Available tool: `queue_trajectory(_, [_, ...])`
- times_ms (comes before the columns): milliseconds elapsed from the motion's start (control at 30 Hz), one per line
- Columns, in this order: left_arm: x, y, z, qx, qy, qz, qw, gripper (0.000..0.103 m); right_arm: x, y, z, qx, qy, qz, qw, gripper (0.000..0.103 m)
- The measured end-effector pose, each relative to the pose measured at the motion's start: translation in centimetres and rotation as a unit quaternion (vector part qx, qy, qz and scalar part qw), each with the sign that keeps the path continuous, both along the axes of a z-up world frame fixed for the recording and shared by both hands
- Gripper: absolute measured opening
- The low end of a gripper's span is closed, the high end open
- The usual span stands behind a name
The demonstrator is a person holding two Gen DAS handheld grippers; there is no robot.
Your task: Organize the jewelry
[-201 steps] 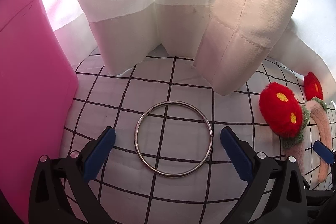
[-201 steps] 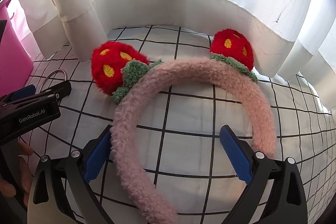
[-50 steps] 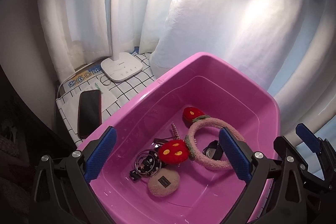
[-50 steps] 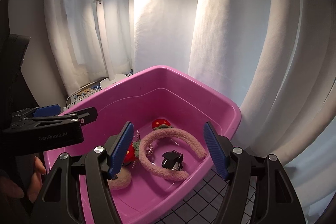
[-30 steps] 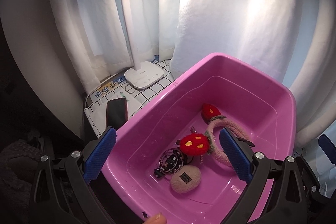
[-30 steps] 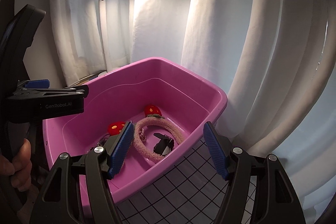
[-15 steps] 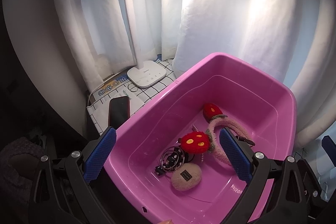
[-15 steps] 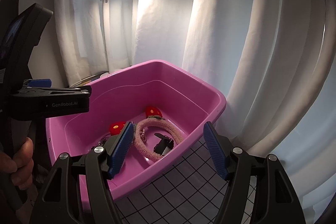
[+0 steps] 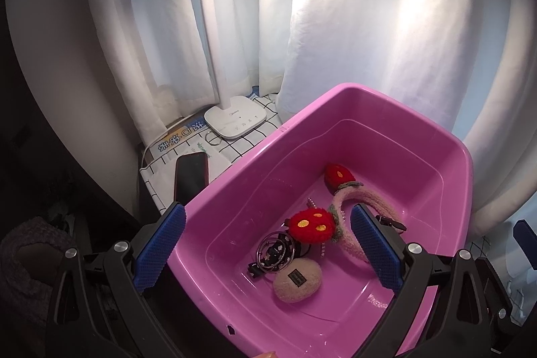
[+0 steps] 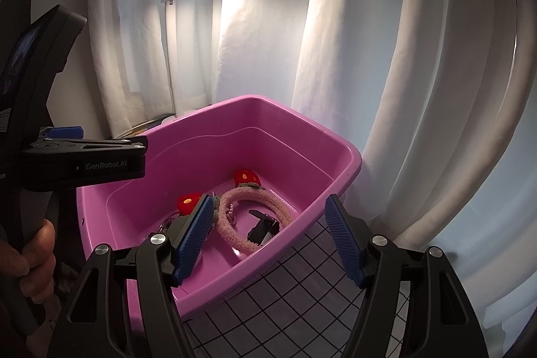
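Lot: jewelry and hair pieces, gathered in a pink tub [image 9: 396, 109], centre to lower right of the left wrist view.

Tongs: left tongs [image 9: 266, 249] stand wide and empty above the tub's near rim; right tongs [image 10: 268, 238] likewise wide, nothing between the blue pads, low in the right wrist view.

Contents:
- Fuzzy pink headband [image 9: 365, 202], soft arc with two red plush mushroom tufts.
- Metal ring bangle [image 9: 275, 250], thin, hard, glossy, lying on a dark trinket too small to name.
- Beige plush oval [image 9: 297, 280] with a small dark label.
- Black clip [image 10: 263, 228], probably a hair clip, inside the headband's curve.

Tub: smooth moulded plastic, rounded corners, resting on a grid-patterned cloth over the tabletop [image 10: 285, 294].

Handling note: the collecting looks complete. For any last check, keep both tongs high and clear of the rim; a small ring [image 9: 213, 139] lies by the lamp base [image 9: 235, 121], upper left, and may merit retrieval.
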State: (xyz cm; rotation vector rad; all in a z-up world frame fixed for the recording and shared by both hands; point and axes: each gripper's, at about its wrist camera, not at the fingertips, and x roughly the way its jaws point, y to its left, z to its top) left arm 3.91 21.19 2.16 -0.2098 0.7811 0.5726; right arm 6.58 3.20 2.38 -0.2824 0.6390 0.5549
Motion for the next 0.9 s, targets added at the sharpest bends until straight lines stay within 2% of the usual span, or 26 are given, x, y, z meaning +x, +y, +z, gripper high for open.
queue_trajectory(900, [-0.26, -0.13, -0.05, -0.004, 0.001, 0.008, 1.0000, 0.097, -0.16, -0.19, 0.03, -0.004, 0.004, 0.002, 1.000, 0.066])
